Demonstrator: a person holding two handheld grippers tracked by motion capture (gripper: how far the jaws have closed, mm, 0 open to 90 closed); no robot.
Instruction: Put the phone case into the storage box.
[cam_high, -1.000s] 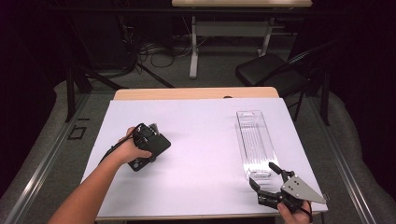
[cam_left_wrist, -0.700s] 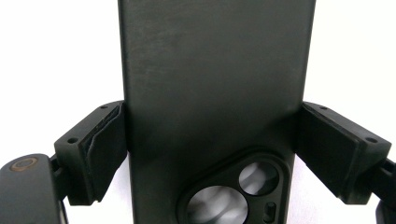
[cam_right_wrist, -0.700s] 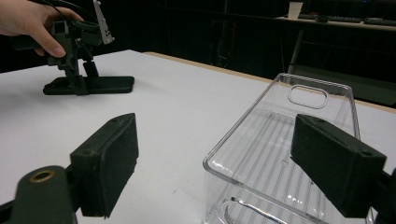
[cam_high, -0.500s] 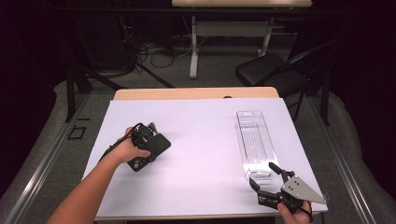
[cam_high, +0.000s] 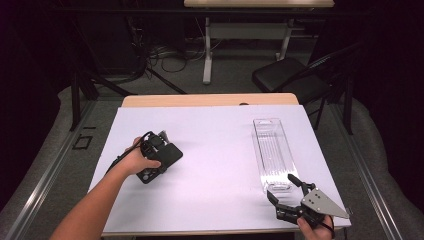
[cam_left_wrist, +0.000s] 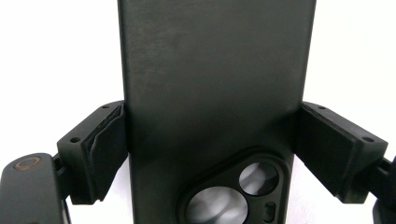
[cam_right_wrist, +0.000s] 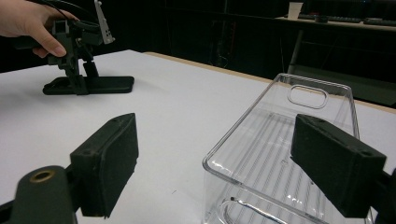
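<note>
On table | left tool (cam_high: 159, 159) straddles phone (cam_high: 167, 156) | right tool (cam_high: 285, 189) open

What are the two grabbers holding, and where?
The left gripper clamps the black phone by its long side edges, near the camera end. The right gripper holds nothing.

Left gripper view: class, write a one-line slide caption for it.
Black phone case lying camera-cutout up on the white table, framed between the left tongs' two pads, which sit at its long edges.

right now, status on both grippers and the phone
Left gripper jaws astride the phone, closing slightly, pads at its edges. Right gripper open, empty, at the clear tray's near end. Phone flat on table, nothing between it and tray.
</note>
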